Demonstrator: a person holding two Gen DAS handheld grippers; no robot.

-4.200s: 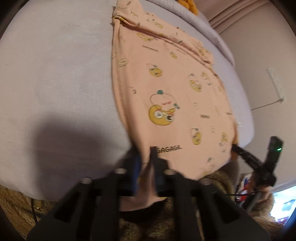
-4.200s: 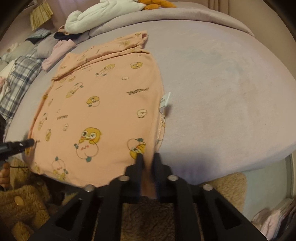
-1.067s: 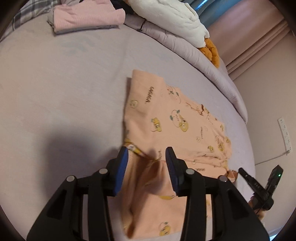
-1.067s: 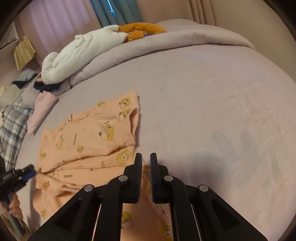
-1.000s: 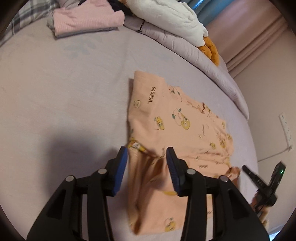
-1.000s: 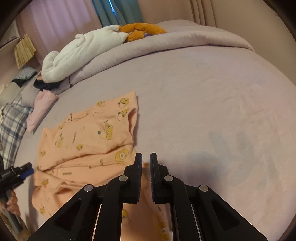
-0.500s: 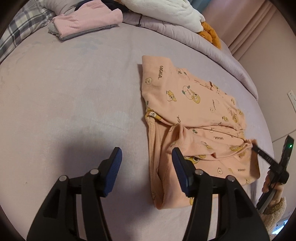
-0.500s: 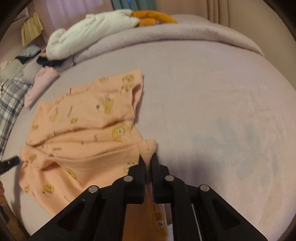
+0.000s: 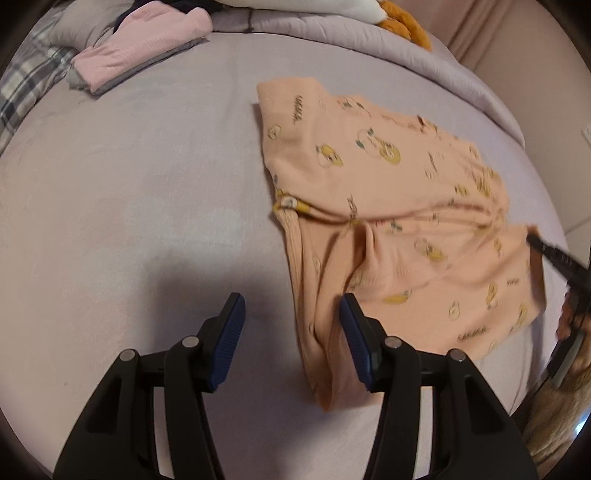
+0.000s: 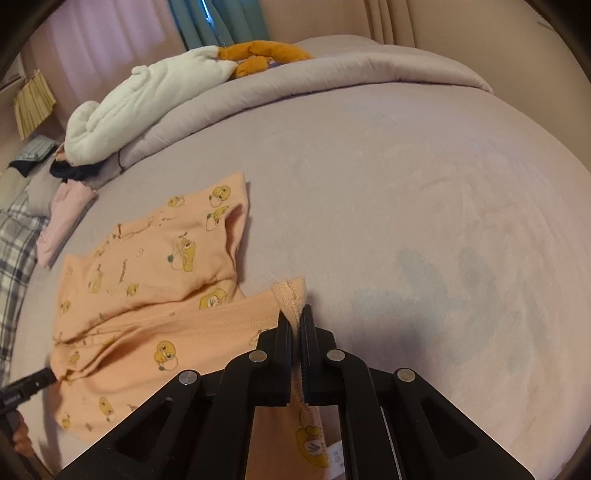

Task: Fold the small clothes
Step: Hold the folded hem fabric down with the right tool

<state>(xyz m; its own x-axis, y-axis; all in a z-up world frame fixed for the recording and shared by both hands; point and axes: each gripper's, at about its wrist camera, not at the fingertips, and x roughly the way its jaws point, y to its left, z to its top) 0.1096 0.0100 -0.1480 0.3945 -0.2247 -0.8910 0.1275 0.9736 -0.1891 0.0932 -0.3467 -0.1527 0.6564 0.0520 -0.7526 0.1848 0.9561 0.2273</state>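
You have a lilac bed under everything, its sheet smooth and faintly mottled. At its far end lies a rolled duvet of the same colour, and on that rests a white plush with orange parts touching it. To your left, near the bed's edge, a folded pink garment sits on a grey one, with a dark item just beside it and a plaid cloth further out. Behind the bed hang teal curtains and pale pink ones. A straw-coloured bundle stands at the far left.
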